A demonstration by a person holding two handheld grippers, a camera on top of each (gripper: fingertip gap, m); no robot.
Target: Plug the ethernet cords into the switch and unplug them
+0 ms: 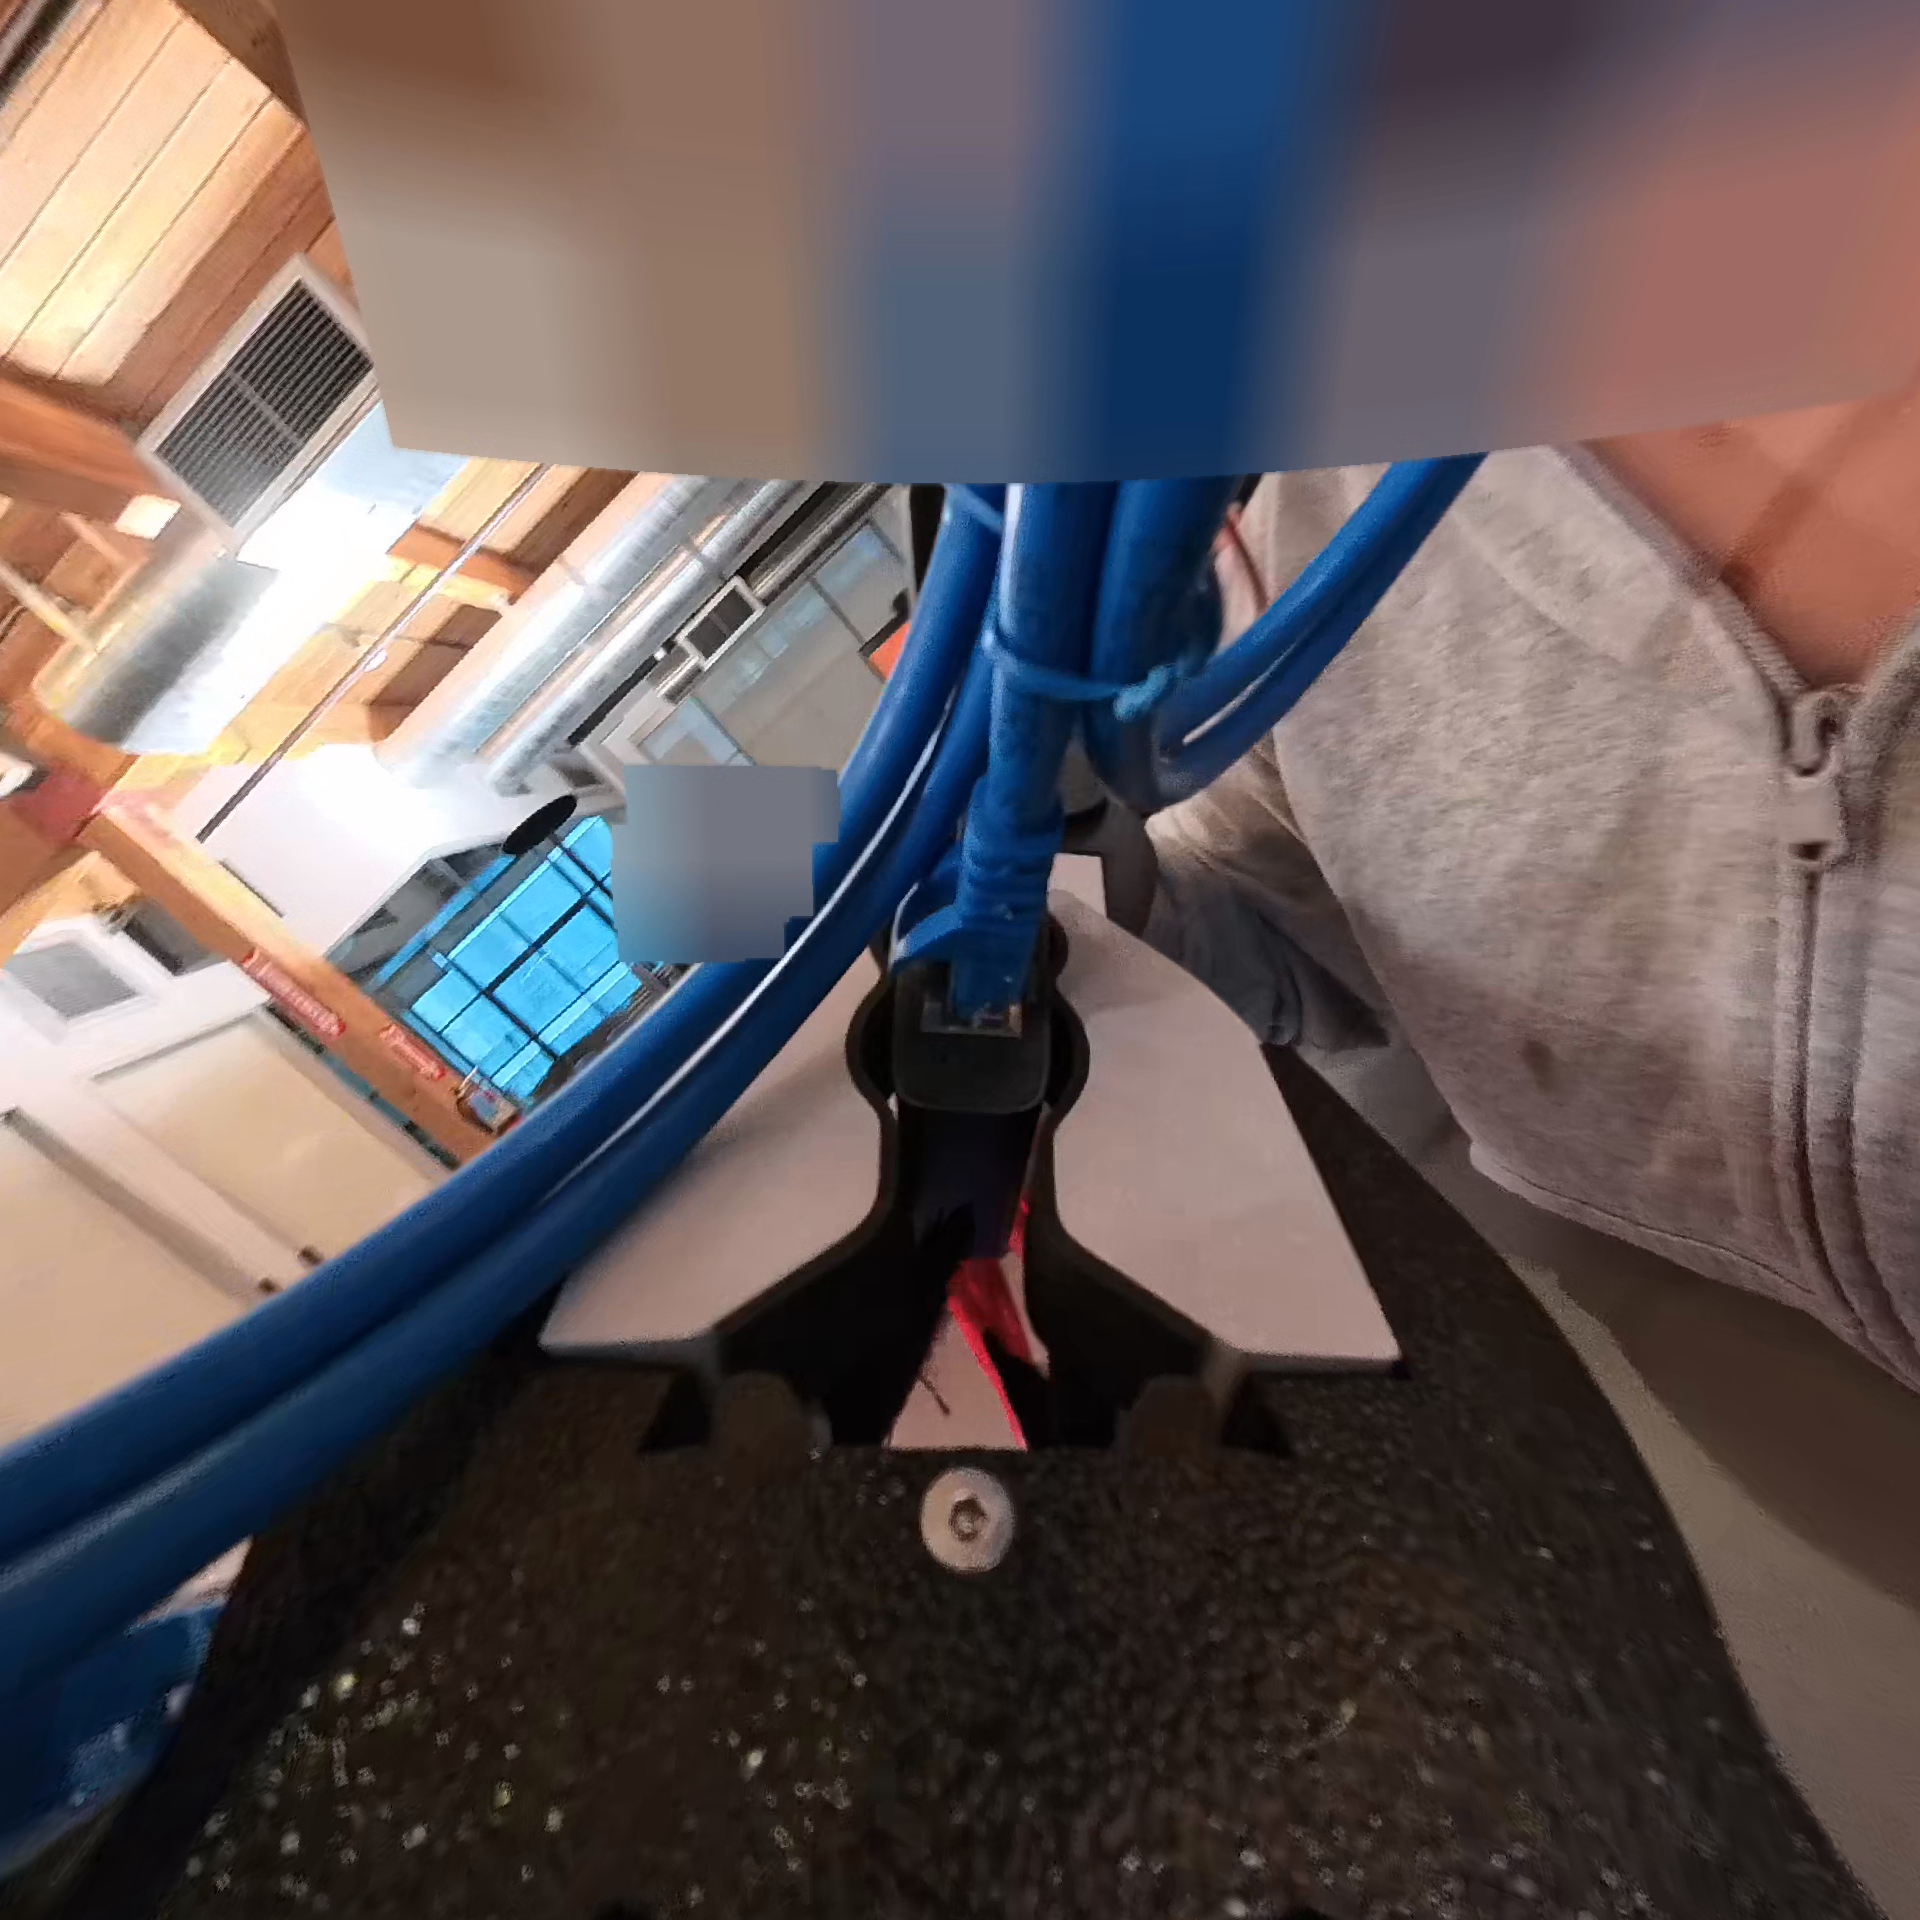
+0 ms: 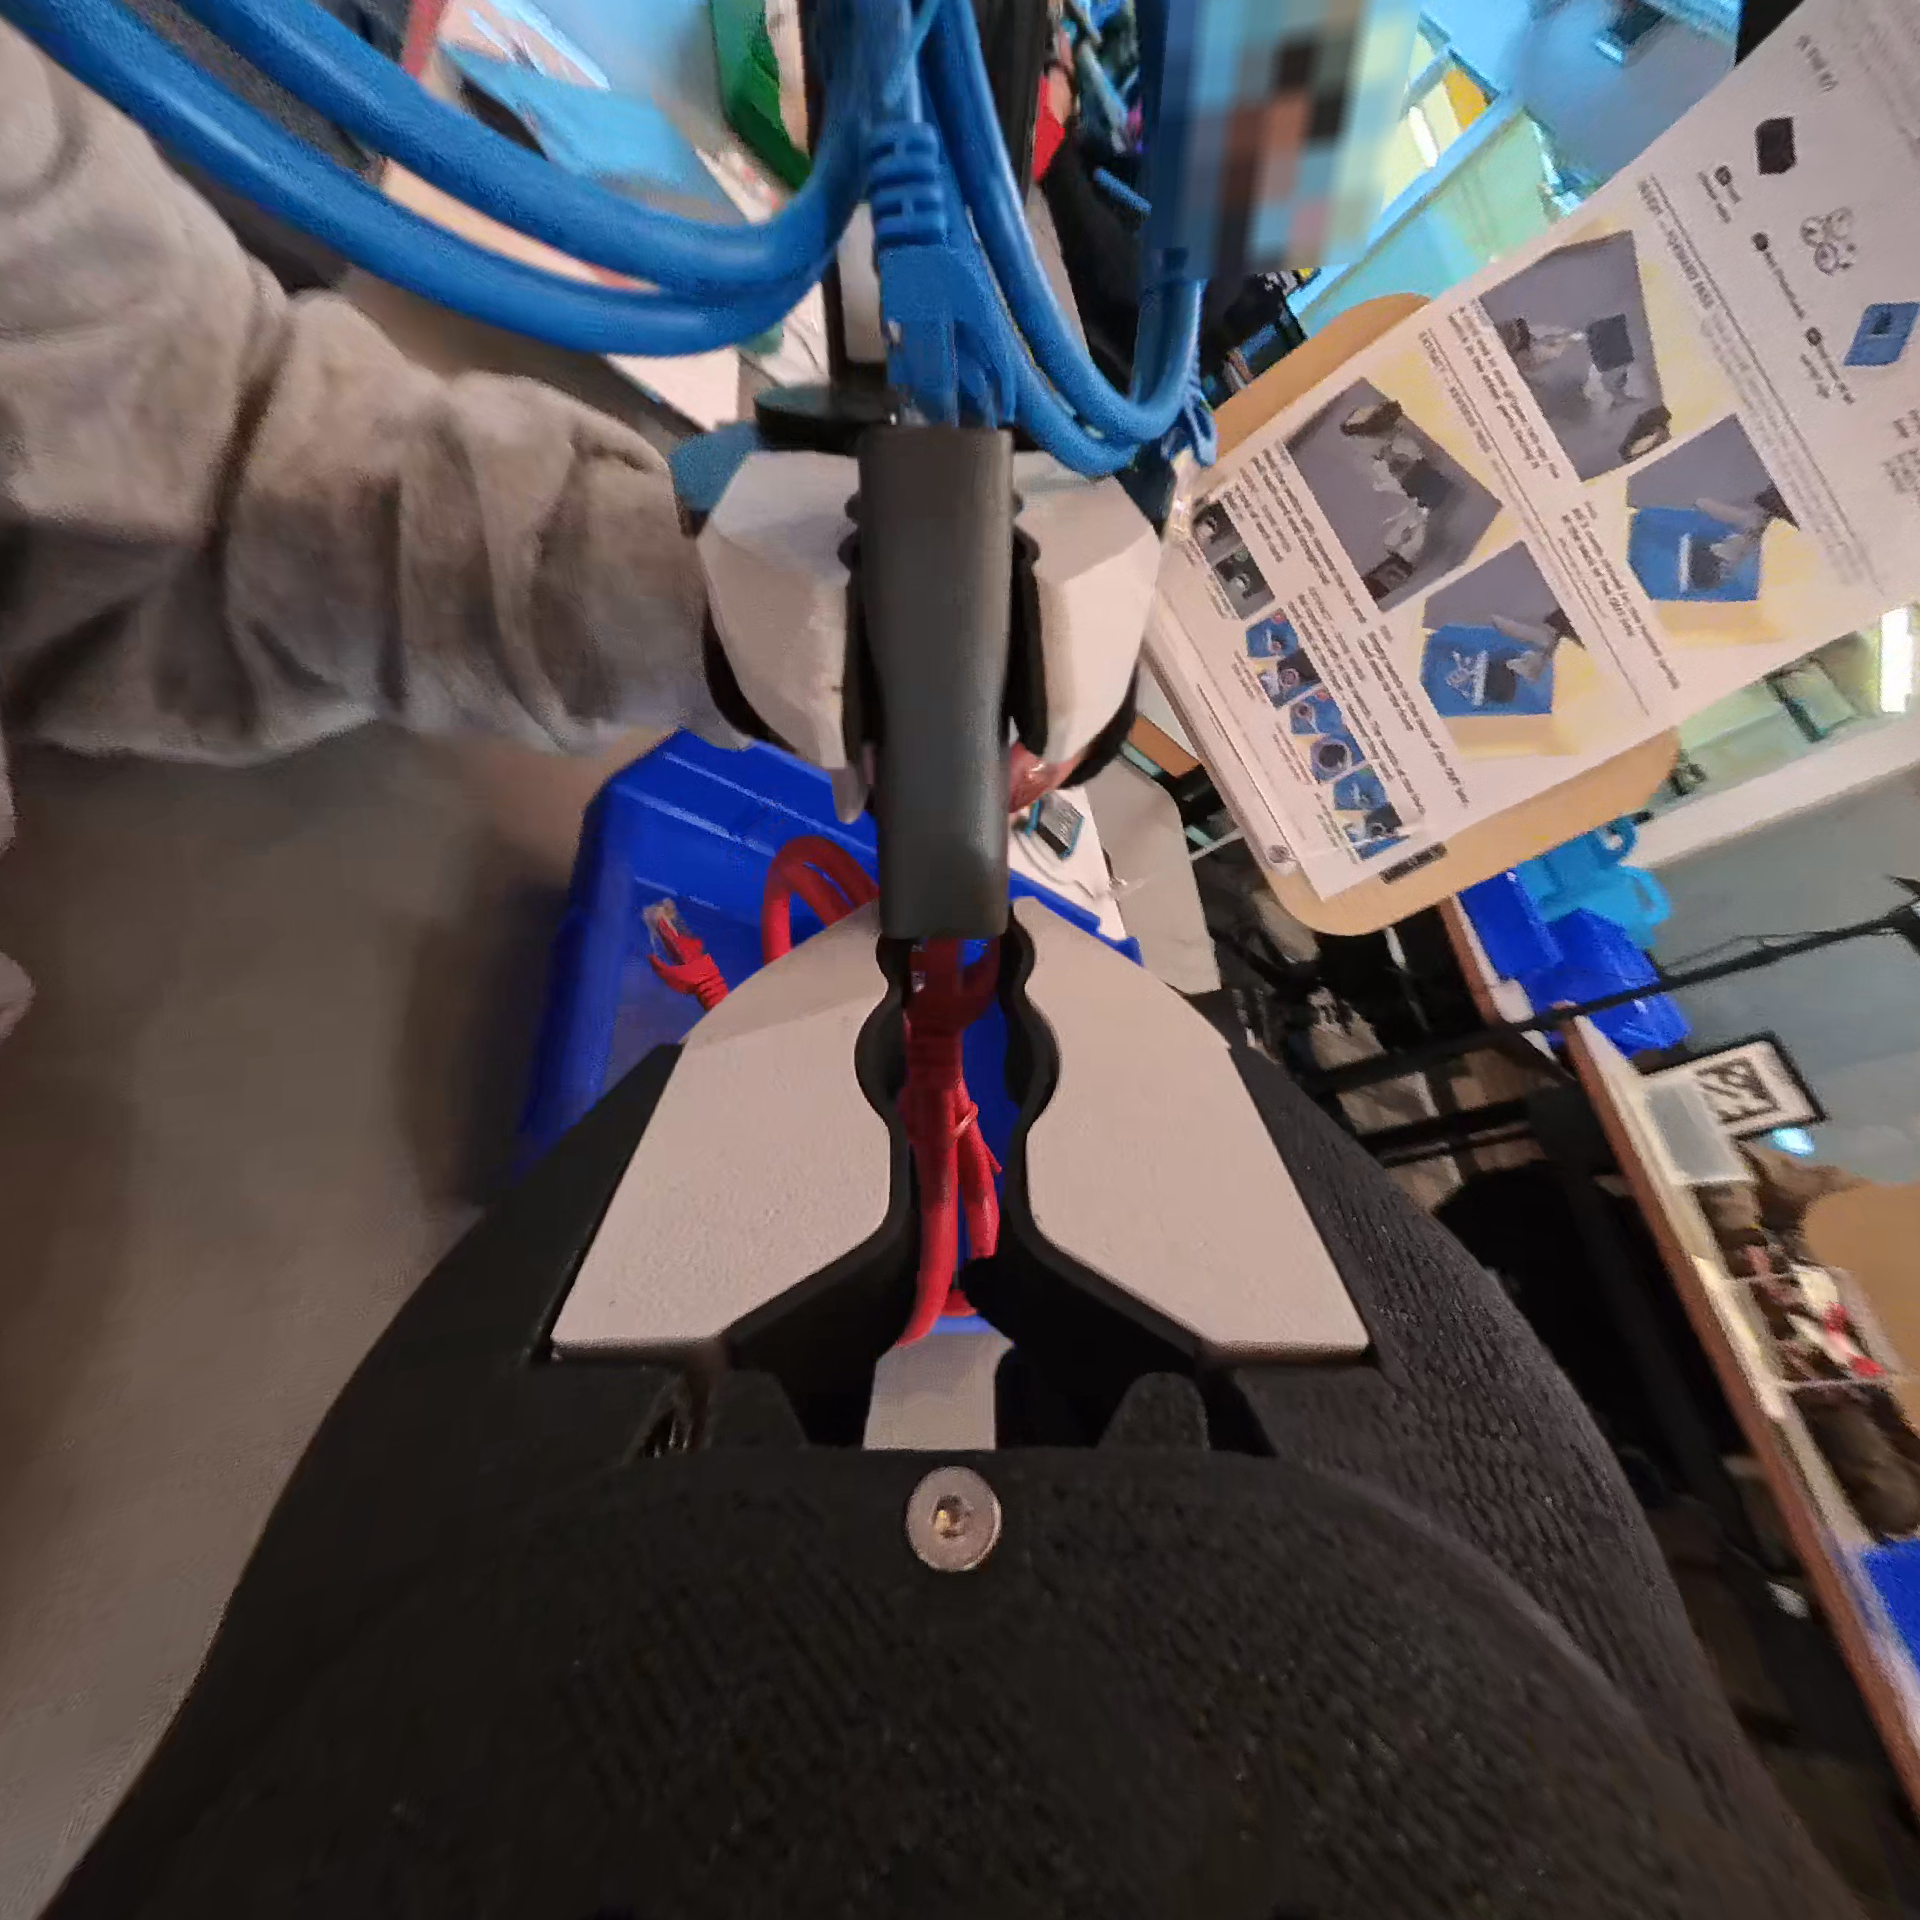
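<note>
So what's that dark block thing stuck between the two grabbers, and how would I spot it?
Find the blue cable bundle hanging from above. One blue plug runs down into a black coupler, clamped by the left gripper. Unlike its neighbours it is a smooth dark block, with a red cable leaving its lower end.

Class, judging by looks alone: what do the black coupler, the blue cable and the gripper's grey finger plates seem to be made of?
Black coupler: probably moulded plastic, smooth with a dull sheen.
Blue cable: flexible rubbery or vinyl jacket; it bends in loops and shows a glossy highlight.
Grey finger plates: matte, finely grainy surface, painted metal or plastic; cannot tell which.
</note>
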